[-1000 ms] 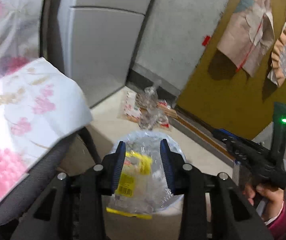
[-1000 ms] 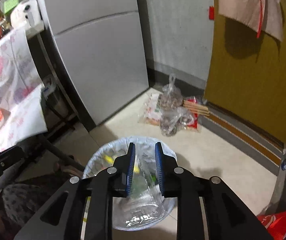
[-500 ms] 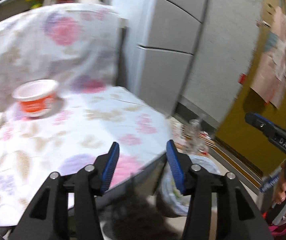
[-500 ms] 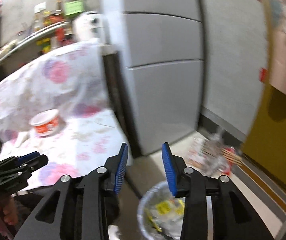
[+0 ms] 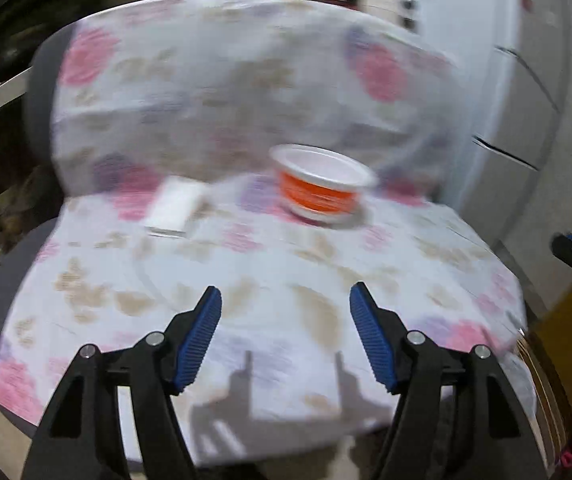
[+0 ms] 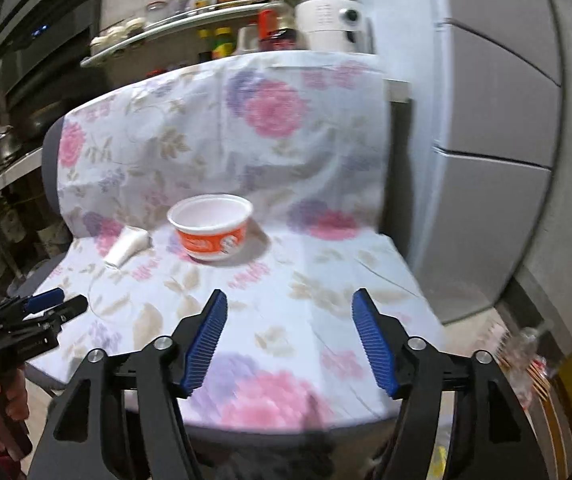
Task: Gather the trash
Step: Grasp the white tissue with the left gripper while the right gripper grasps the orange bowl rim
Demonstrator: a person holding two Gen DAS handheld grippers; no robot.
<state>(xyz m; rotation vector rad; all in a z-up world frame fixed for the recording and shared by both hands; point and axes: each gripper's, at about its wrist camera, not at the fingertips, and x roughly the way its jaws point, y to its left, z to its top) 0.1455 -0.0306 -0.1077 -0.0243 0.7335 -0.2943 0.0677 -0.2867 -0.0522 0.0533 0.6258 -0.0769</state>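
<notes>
An empty orange and white bowl point(image 5: 322, 188) point(image 6: 211, 226) stands on a chair seat covered with a floral cloth point(image 6: 294, 280). A small white wrapper or tube point(image 5: 173, 206) point(image 6: 125, 246) lies left of the bowl. My left gripper point(image 5: 286, 336) is open and empty above the near part of the seat. My right gripper point(image 6: 290, 336) is open and empty, also facing the bowl from the front. In the right wrist view the left gripper point(image 6: 41, 312) shows at the left edge. The trash bin is mostly hidden below the seat edge.
A grey fridge point(image 6: 498, 120) stands right of the chair. A shelf with bottles and a white appliance point(image 6: 326, 20) is behind it. Plastic bags point(image 6: 526, 356) lie on the floor at the lower right. Pots sit at the far left.
Both grippers swung up from the lined trash bin to the chair seat. Both let go of their trash and opened wide. The bowl came into view ahead.
</notes>
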